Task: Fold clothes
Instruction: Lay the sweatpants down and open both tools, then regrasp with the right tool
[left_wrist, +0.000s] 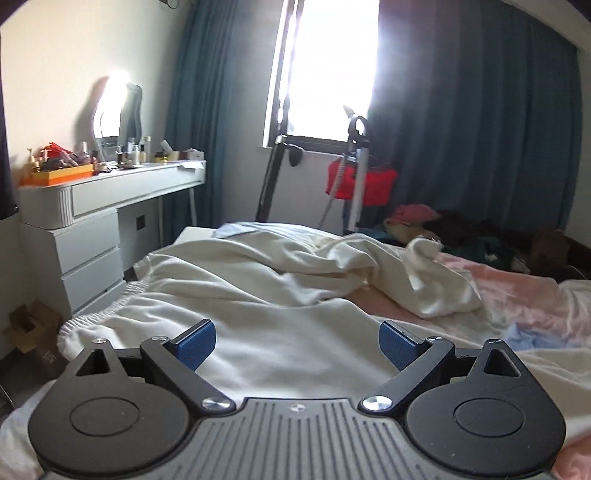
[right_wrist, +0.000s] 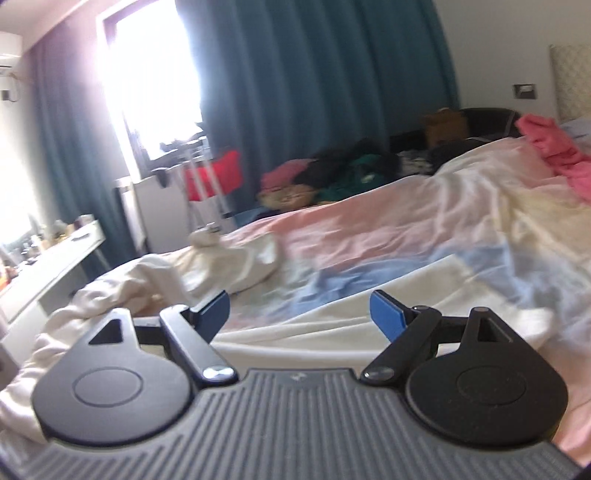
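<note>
A cream white garment (left_wrist: 258, 291) with an elastic waistband lies rumpled on the bed, spread toward the far left corner. It also shows in the right wrist view (right_wrist: 155, 277), bunched at the left. My left gripper (left_wrist: 297, 341) is open and empty, low over the garment's near part. My right gripper (right_wrist: 299, 314) is open and empty, above the garment's near edge and the bedsheet. A pink garment (right_wrist: 554, 147) lies on the bed at the far right.
The bed has a pastel pink, blue and yellow sheet (right_wrist: 406, 236). A white dressing table (left_wrist: 110, 199) with bottles and a mirror stands left. A pile of dark and coloured clothes (left_wrist: 461, 236) sits beyond the bed. A red bag on a stand (left_wrist: 362, 181) is by the window.
</note>
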